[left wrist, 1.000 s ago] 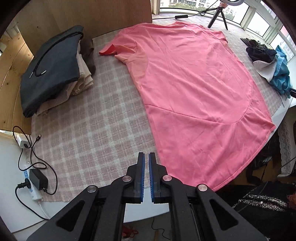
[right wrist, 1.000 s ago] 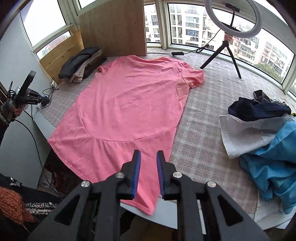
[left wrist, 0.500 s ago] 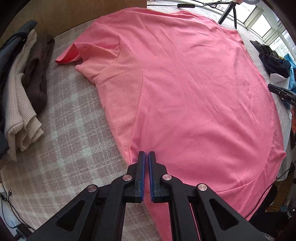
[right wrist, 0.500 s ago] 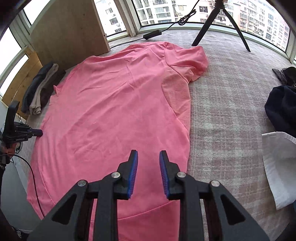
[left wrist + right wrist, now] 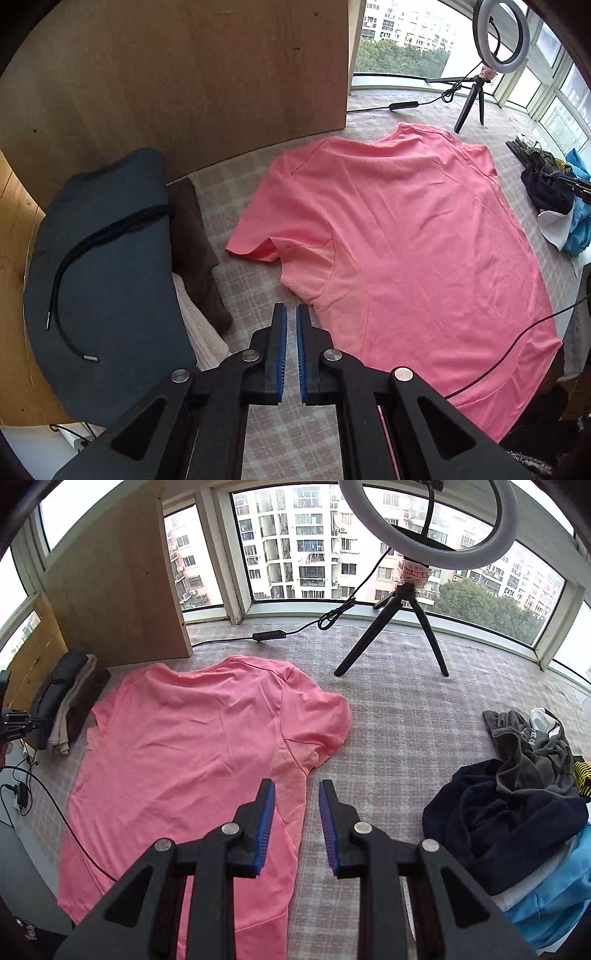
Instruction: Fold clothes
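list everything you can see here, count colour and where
t-shirt: one, pink, spread flat mid-table
folded stack: one, dark grey on cream and brown, left of t-shirt by the wood panel
unfolded pile: one, navy, grey, white, blue, right of t-shirt
ring light: one, white on black tripod, far side by the windows
tablecloth: one, pale checked, under everything
wood panel: one, tan, far left
left gripper: one, black with blue pads, nearly closed, at left sleeve side
right gripper: one, black with blue pads, open, at right sleeve side

Checked cloth-covered table (image 5: 251,206), pink T-shirt (image 5: 413,236) spread flat, folded stack (image 5: 110,280), clothes heap (image 5: 517,805), tripod (image 5: 399,635)
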Action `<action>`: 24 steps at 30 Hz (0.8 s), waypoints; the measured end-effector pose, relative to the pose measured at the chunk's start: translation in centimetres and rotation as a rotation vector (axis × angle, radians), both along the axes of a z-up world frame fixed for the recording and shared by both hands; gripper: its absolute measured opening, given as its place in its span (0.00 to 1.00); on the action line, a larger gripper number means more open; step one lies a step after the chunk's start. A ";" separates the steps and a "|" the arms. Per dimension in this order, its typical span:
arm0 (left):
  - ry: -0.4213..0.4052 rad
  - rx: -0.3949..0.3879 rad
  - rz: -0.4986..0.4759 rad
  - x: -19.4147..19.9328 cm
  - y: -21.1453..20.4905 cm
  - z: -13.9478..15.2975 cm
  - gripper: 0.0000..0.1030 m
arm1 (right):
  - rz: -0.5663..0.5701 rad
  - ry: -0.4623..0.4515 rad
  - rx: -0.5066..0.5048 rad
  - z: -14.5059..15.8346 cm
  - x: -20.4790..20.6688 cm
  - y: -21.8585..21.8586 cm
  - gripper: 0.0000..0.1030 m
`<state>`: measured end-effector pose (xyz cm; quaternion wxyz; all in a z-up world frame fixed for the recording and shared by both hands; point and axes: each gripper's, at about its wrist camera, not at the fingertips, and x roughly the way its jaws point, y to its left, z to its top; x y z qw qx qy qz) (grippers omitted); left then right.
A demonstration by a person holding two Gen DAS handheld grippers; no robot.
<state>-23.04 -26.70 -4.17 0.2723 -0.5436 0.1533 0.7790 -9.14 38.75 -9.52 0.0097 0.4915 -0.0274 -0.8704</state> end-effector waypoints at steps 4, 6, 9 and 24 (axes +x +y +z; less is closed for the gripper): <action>-0.043 0.038 0.004 -1.2 2.5 -2.0 0.05 | 0.065 -0.040 -0.024 -3.1 -3.1 -1.2 0.24; -0.095 0.065 -0.006 -2.0 4.0 -3.9 0.05 | 0.094 -0.064 -0.057 -5.2 -4.8 -1.8 0.24; -0.115 0.002 0.011 -3.2 5.6 -6.6 0.07 | 0.138 -0.091 -0.084 -8.4 -7.0 -2.9 0.24; 0.021 -0.103 -0.037 -11.6 14.6 -8.3 0.17 | 0.309 0.028 0.186 -9.2 -18.3 -6.8 0.51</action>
